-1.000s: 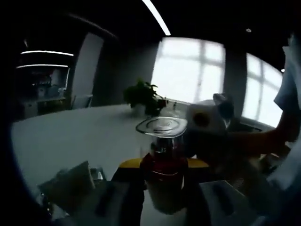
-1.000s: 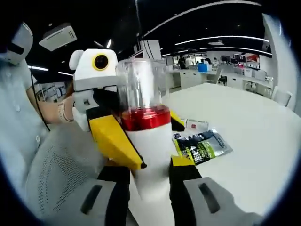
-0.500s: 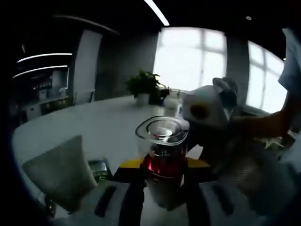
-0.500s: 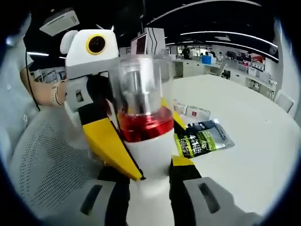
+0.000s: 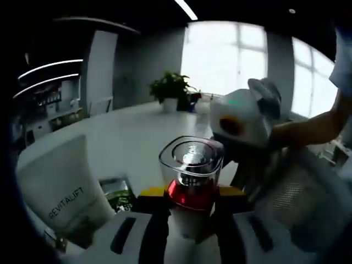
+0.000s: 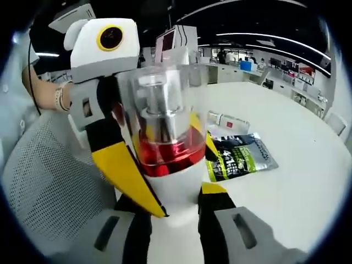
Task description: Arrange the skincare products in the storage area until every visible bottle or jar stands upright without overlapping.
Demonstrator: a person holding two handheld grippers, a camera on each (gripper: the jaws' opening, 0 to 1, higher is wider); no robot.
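You held bottle in both grippers' fingers, left, right | uneven release could've tipped it onto desk.

A white counter carries the things. In the right gripper view, a dark sachet with green and white print lies flat on it, and just behind that lies a white tube with a small red mark. In the left gripper view, a potted plant stands at the counter's far edge near the windows, and a green packet lies flat beside a white tube printed REVITALIFT.
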